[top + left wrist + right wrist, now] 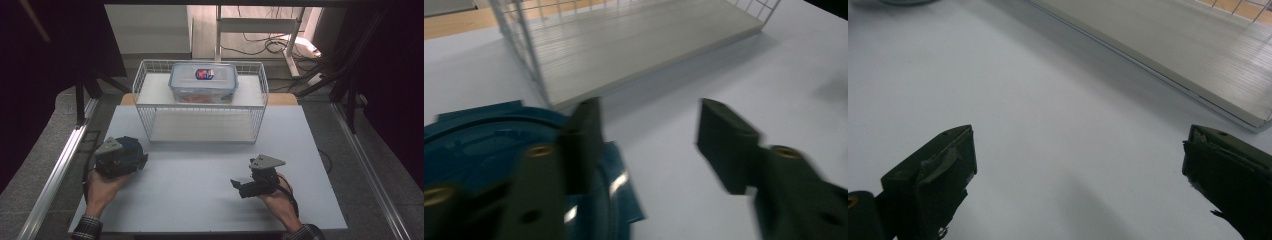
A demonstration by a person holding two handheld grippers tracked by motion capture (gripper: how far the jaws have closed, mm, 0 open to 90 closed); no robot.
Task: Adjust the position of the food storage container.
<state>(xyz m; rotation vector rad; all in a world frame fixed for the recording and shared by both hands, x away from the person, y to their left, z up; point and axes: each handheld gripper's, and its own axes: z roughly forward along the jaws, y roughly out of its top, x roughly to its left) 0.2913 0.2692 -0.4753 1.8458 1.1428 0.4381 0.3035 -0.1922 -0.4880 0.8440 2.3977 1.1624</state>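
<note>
Item: blue round lid beside the left gripper, wire shelf beyond.

Nearest stood the left gripper [649,145], its jaws partly apart with nothing between them; the blue lid [479,150] lay flat on the white table [200,200], to the outer side of one jaw and overlapped by it in the left gripper view, though whether that jaw touched it I could not tell. The left hand was the nearer; the right gripper [239,188], jaws wide apart and empty, rested well apart across bare tabletop. Being round, the lid offered no long axis. Farther off stood the wire shelf [200,107], open underneath, with a clear lidded box [203,81] on top. Open room lay between the grippers and the shelf.
</note>
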